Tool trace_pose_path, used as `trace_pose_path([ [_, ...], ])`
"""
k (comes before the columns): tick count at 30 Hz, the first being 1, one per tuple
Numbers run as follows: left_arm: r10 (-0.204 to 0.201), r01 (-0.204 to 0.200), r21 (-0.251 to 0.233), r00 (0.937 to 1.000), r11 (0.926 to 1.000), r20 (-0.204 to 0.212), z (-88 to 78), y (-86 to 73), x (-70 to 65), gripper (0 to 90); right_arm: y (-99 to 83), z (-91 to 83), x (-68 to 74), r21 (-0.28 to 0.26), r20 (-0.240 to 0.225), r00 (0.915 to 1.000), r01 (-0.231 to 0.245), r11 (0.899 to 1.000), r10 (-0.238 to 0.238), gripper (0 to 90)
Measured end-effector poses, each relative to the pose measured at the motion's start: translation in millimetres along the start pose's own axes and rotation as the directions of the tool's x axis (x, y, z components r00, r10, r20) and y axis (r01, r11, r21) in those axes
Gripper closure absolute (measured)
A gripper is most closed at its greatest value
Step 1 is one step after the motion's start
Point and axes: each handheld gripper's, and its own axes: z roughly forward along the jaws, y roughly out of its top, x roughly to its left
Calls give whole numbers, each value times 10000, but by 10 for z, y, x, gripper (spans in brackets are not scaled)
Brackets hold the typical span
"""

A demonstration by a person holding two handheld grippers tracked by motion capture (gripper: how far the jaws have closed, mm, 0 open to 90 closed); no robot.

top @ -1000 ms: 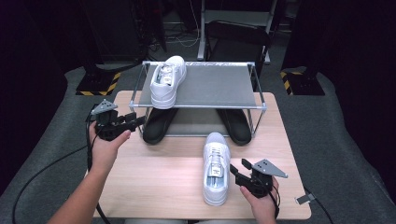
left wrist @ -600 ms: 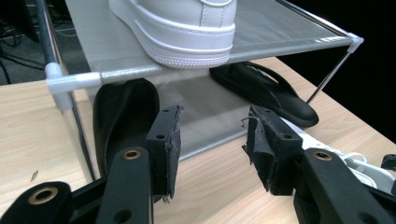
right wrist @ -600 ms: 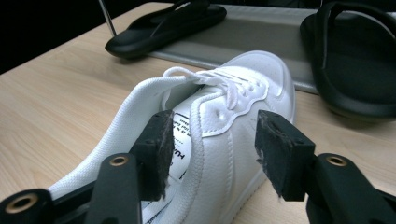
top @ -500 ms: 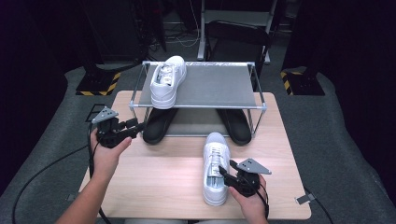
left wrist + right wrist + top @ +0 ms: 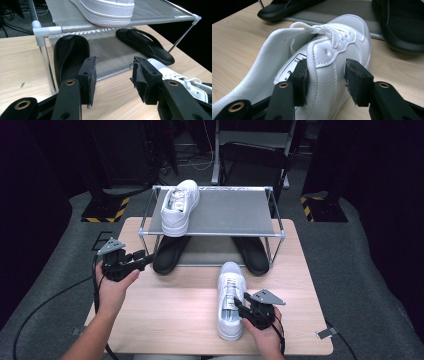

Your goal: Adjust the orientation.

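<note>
A white sneaker [image 5: 231, 285] lies on the wooden table [image 5: 170, 320], toe toward the rack. My right gripper [image 5: 239, 304] is at its heel end. In the right gripper view [image 5: 325, 75] its jaws straddle the sneaker's [image 5: 352, 32] side wall, one pad inside the collar and one just outside. They have just been closing and do not clearly press. A second white sneaker [image 5: 177, 207] sits on the rack's top shelf [image 5: 225, 210]. My left gripper [image 5: 147, 259] hovers open at the rack's front left corner, with nothing between its jaws [image 5: 113, 72].
Two black slippers [image 5: 170, 252] [image 5: 252, 252] rest on the rack's lower shelf. The left gripper view looks past the rack's corner post [image 5: 47, 31] at the left slipper [image 5: 70, 52]. Bare table lies between the two hands. Dark floor surrounds the table.
My right gripper has slid left onto the sneaker's heel side, and its jaws have narrowed around the side wall. The left hand has hardly moved.
</note>
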Motion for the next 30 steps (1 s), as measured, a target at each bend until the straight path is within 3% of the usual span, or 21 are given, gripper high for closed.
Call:
trace_pose_path([
  [9,-2,2,-14,10000,10000,-37,0,7,-18,531,-5,-26,37,-90,226,9994,249,9997,-247,689],
  [10,33,-33,-20,10000,10000,-46,-2,8,-17,531,-14,-40,46,-221,471,9983,350,9991,-339,740],
  [13,38,-38,-40,10000,10000,-47,-10,6,-19,531,-15,-56,28,-268,680,9971,372,9989,-353,777],
  [16,13,-13,-41,10000,10000,-43,-15,1,-19,531,-11,-63,-27,-332,394,9991,136,9994,-123,792],
  [20,-3,3,5,10000,10000,-45,-17,-15,-13,531,-5,-52,-39,-339,471,9983,353,9988,-337,805],
  [25,-51,51,9,10000,10000,0,-15,-49,-15,531,28,-42,-121,-309,186,9994,297,9991,-291,799],
  [30,-99,99,11,9999,10000,18,-11,-97,-16,530,28,-44,-157,-261,-50,9982,597,9979,-598,770],
])
